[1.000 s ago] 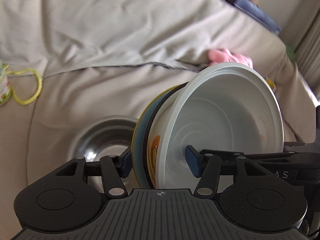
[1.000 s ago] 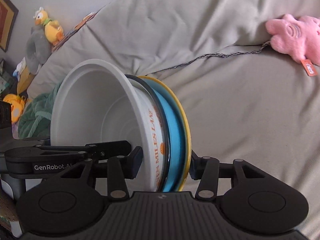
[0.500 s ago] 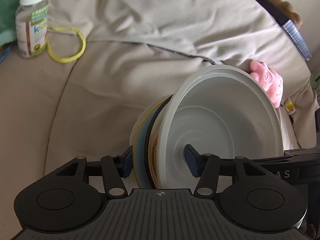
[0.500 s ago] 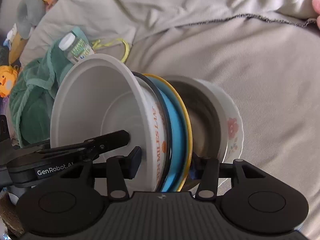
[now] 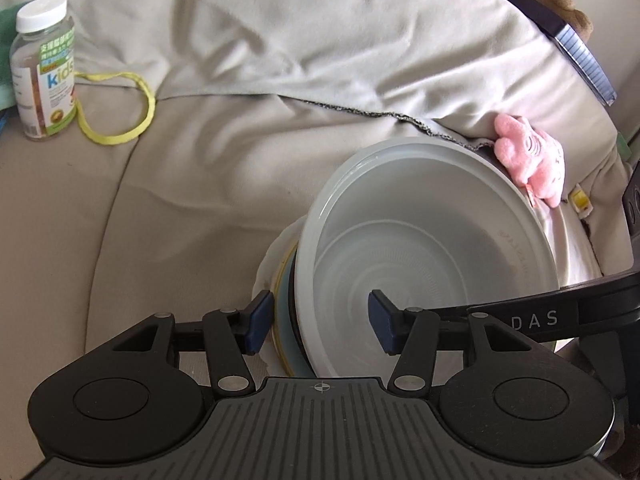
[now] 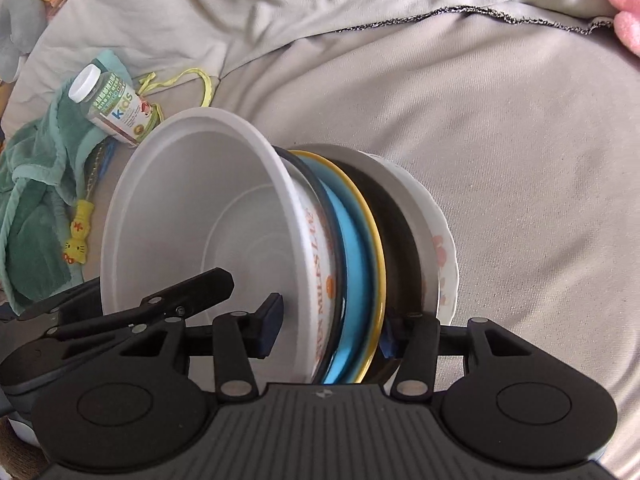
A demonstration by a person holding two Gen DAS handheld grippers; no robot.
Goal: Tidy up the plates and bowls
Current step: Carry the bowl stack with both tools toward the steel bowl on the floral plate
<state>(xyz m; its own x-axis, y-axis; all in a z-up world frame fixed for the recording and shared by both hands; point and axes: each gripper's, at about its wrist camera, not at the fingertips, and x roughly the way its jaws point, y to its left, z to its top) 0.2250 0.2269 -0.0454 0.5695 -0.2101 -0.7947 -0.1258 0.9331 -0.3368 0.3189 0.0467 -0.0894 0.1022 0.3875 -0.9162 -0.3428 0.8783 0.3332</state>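
Beige sofa cushions [image 5: 248, 184] are filling the space beyond both my grippers, with a vitamin bottle [image 5: 42, 68] standing far off to the left. My right gripper [image 6: 330, 330] is clamping the rim of the stack of bowls and plates [image 6: 320, 260], white bowl [image 5: 424, 252] innermost, resting on a floral bowl [image 6: 440, 256]. My left gripper [image 5: 320, 320] has just been closing, its pads [image 5: 380, 320] straddling the opposite rim without visibly pressing.

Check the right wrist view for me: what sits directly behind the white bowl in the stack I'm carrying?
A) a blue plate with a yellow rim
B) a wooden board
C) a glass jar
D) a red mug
A: next behind the white bowl and its dark ring stands the blue plate, its yellow rim showing.
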